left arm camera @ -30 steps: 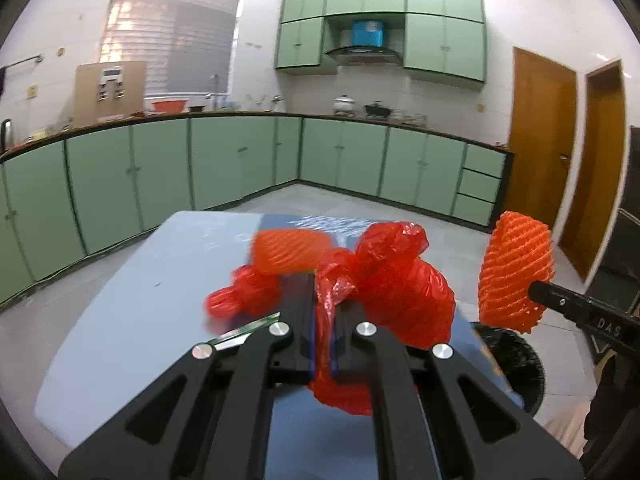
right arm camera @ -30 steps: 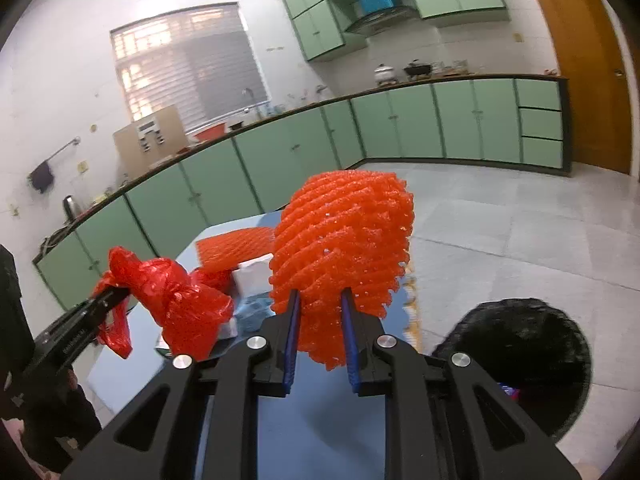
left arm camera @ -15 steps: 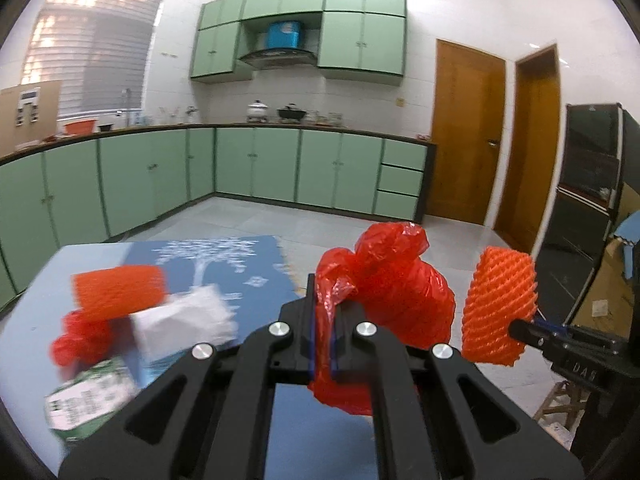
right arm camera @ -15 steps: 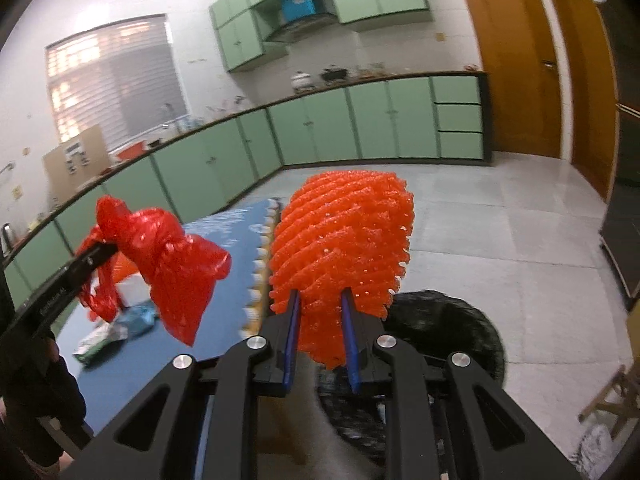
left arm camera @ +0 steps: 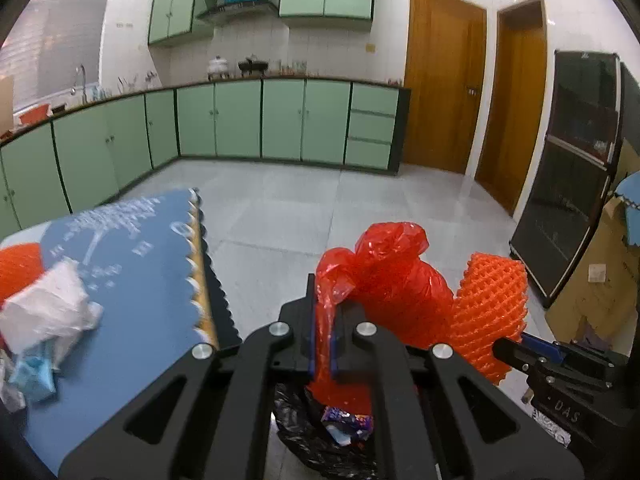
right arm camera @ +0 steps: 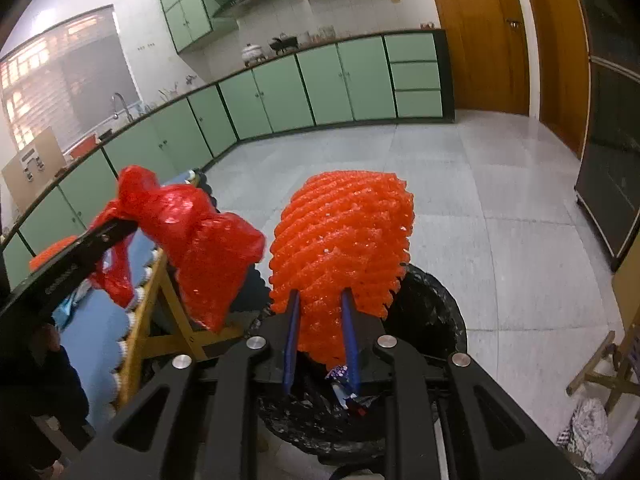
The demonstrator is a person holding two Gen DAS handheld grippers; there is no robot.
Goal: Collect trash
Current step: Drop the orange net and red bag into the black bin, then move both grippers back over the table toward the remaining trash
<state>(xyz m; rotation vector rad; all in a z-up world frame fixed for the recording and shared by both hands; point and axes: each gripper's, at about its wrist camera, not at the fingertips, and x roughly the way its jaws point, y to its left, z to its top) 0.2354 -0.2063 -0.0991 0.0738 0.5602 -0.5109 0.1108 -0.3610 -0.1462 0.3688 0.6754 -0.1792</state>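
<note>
The left gripper (left arm camera: 324, 340), black with blue pads, is pinched tight on a thin fold of a crumpled red plastic bag (left arm camera: 384, 280); the bulk of the bag bulges out beyond the fingertips and a tail of it hangs down between the jaws. In the right wrist view the same bag (right arm camera: 200, 244) hangs from that gripper off the edge of the table, above the floor.

The right gripper (right arm camera: 320, 336) clamps the lower end of an orange foam fruit net (right arm camera: 344, 240), a ribbed mesh sleeve that stands up past the fingertips. The jaws are held partly apart by the net squeezed between the pads. In the left wrist view the net (left arm camera: 488, 312) sits just beside the red bag, on its right.

Both pieces of trash are held over a round bin lined with a black plastic bag (right arm camera: 432, 320), which stands on the pale tiled floor just beside the table's edge. A small blue and purple wrapper (left arm camera: 348, 422) already lies inside the liner.

On the table, a blue patterned cloth with a scalloped edge (left arm camera: 140, 288) covers the top. Near its left edge lie a crumpled white tissue (left arm camera: 44, 308), another orange foam net (left arm camera: 18, 268) behind it, and a light blue wrapper (left arm camera: 32, 376) in front, blurred.
</note>
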